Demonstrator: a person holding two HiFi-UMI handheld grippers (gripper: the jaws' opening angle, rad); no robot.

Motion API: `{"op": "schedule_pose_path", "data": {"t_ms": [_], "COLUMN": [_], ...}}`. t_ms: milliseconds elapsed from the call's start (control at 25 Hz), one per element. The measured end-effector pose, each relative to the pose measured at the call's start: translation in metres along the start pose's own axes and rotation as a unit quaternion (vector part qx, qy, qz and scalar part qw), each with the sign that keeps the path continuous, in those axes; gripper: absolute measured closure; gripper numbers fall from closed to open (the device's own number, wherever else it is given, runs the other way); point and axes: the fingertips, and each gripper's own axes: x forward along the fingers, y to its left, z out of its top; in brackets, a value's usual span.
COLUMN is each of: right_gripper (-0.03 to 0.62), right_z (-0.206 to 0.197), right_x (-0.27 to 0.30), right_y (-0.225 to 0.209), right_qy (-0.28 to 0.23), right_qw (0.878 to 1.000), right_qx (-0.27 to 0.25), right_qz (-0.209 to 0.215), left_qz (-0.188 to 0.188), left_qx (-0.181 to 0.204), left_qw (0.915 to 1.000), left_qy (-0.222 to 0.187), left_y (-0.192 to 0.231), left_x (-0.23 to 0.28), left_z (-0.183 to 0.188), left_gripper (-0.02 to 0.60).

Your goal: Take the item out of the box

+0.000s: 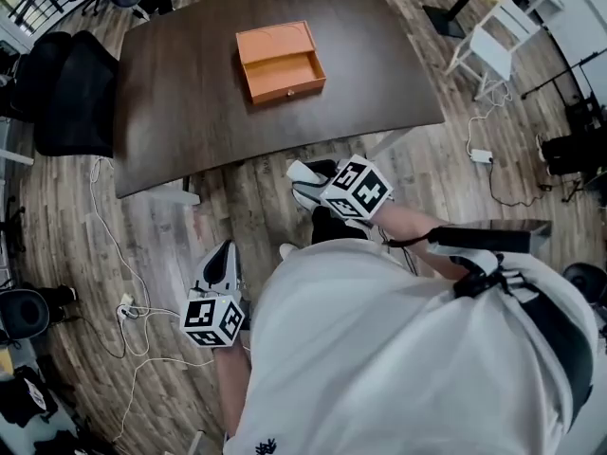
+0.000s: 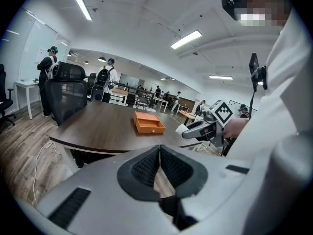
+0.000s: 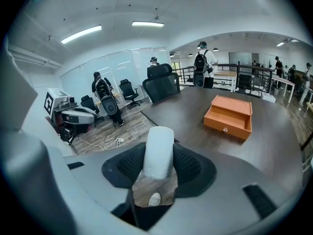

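Note:
An orange box [image 1: 281,62] lies on the dark table [image 1: 190,93], its drawer pulled open; nothing shows in the drawer. It also shows in the left gripper view as the box [image 2: 149,123] and in the right gripper view as the box [image 3: 229,116]. My right gripper [image 1: 308,184] hangs off the table's near edge, over the floor, shut on a white cylinder-shaped item [image 3: 158,151]. That item [image 1: 302,172] pokes out past the jaws. My left gripper [image 1: 220,262] is lower, near my body, its jaws shut with nothing between them [image 2: 160,165].
Black office chairs [image 1: 71,93] stand at the table's left end. Cables and a power strip [image 1: 126,309] lie on the wooden floor at the left. A white desk [image 1: 488,50] is at the far right. Several people stand in the background.

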Motion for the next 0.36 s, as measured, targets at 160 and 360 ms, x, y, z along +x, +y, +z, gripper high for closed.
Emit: {"op": "schedule_pose_path", "data": {"t_ms": [160,360], "right_gripper": [0.424,0.424], "right_z": [0.000,0.002], "right_x": [0.000,-0.009], "right_y": [-0.007,-0.017], "right_qy": [0.000,-0.003], "right_qw": [1.000,1.000], "right_qx": [-0.003,-0.005], "right_qz": [0.005,0.008], "left_qz": [0.005,0.006], "left_qx": [-0.001,0.002], "left_qw": [1.0000,1.0000], "left_qy": [0.001,-0.002], "left_y": [-0.002,-0.015], "left_x": [0.006,0.014], "left_z": [0.000,0.008], "left_gripper": [0.569,0.569]}}
